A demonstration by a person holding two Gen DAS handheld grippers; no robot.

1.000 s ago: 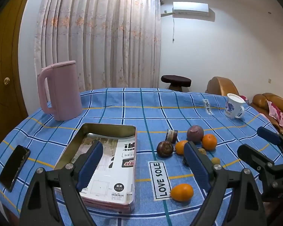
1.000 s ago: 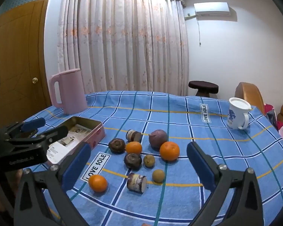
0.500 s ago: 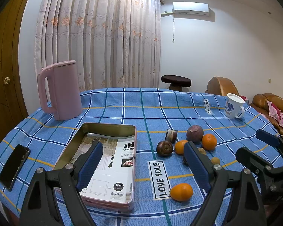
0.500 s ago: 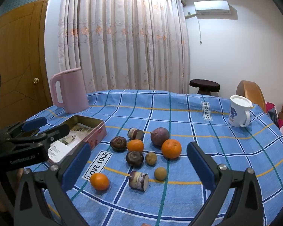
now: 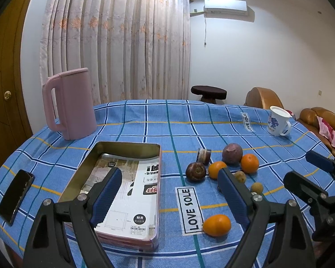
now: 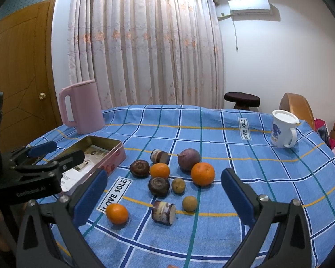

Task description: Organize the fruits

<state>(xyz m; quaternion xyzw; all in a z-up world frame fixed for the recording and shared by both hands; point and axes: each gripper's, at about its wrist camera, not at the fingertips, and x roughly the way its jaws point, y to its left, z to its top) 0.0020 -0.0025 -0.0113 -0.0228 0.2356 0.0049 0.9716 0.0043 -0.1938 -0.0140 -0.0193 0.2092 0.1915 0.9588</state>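
Blue checked tablecloth (image 6: 212,116) covers the table beneath both grippers. Pink kettle (image 5: 70,103) stands far ahead of the left jaws, at the cloth's far left. Rectangular tin (image 5: 96,167), lined with printed paper, lies directly under and ahead of the left gripper (image 5: 169,197), whose jaws stand wide apart and grasp nothing; its left finger (image 5: 106,193) hangs over the tin's interior, its right finger over the bare cloth beside the fruit. Right gripper (image 6: 164,196), held level above the table's near edge, is likewise spread wide and empty. White mug (image 6: 282,128) sits far ahead, to the right of the right jaws. Dark phone (image 5: 15,193) lies left of the left jaws. Fruit is loose on the cloth, ahead of and between the right jaws: purple passion fruit (image 6: 188,159), large orange (image 6: 202,173), smaller orange (image 6: 159,170), two dark mangosteens (image 6: 140,168), two cut cane pieces (image 6: 163,212), and two small brown longans (image 6: 189,203). One orange (image 6: 116,213) rests nearest, just ahead of the right gripper's left finger.
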